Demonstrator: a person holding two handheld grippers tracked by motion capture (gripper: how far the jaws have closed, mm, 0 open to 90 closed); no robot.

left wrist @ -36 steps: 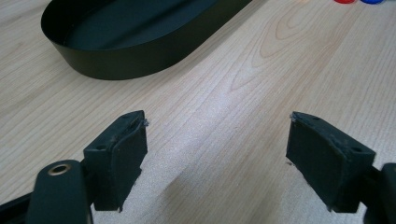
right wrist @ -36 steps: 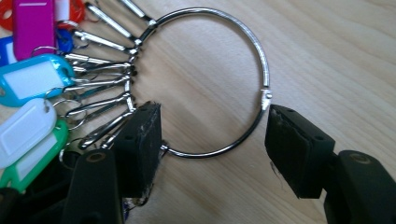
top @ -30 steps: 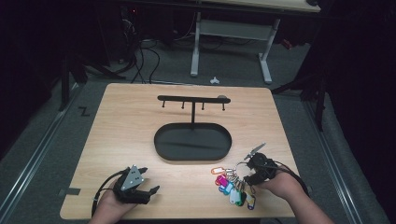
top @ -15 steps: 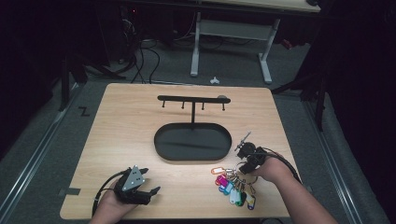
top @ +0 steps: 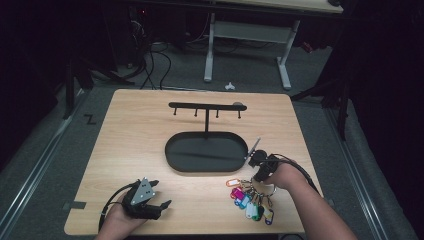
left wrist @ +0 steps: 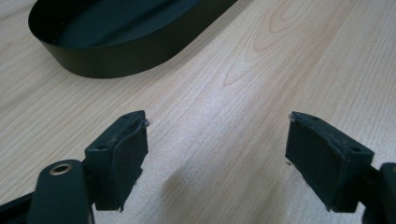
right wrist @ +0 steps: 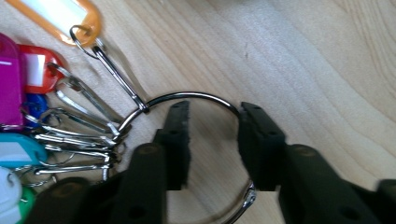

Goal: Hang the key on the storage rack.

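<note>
Right gripper (right wrist: 214, 140) is down over the big metal key ring (right wrist: 196, 97) on the table (top: 130, 135), near the front right corner. In the right gripper view the left jaw sits inside the ring, the right jaw lies across the ring wire on the right side. Jaws are partly spread with a gap between them, bare wood showing in the gap, nothing pinched. Can't tell if either jaw touches the wire.

Key tags (right wrist: 28, 93) hang off the ring on small clips, fanned to the left of the jaws: orange (right wrist: 60, 16), purple (right wrist: 9, 84), red (right wrist: 39, 67), blue, teal (right wrist: 16, 149), white, green. Label windows are blank, no readable writing.

High view: ring and tags (top: 250, 200) lie just front-right of the black oval tray (top: 172, 165), whose post carries a bar with hooks (top: 206, 106). Right hand (top: 280, 175) comes in from the bottom right, forearm angled in toward the tray, gripper pointing down and left onto the ring.

Left gripper (left wrist: 217, 158) is well apart from the ring, near the front left edge, held in the left hand (top: 122, 215). Its jaws are spread wide over bare wood, holding nothing, aimed toward the tray.
</note>
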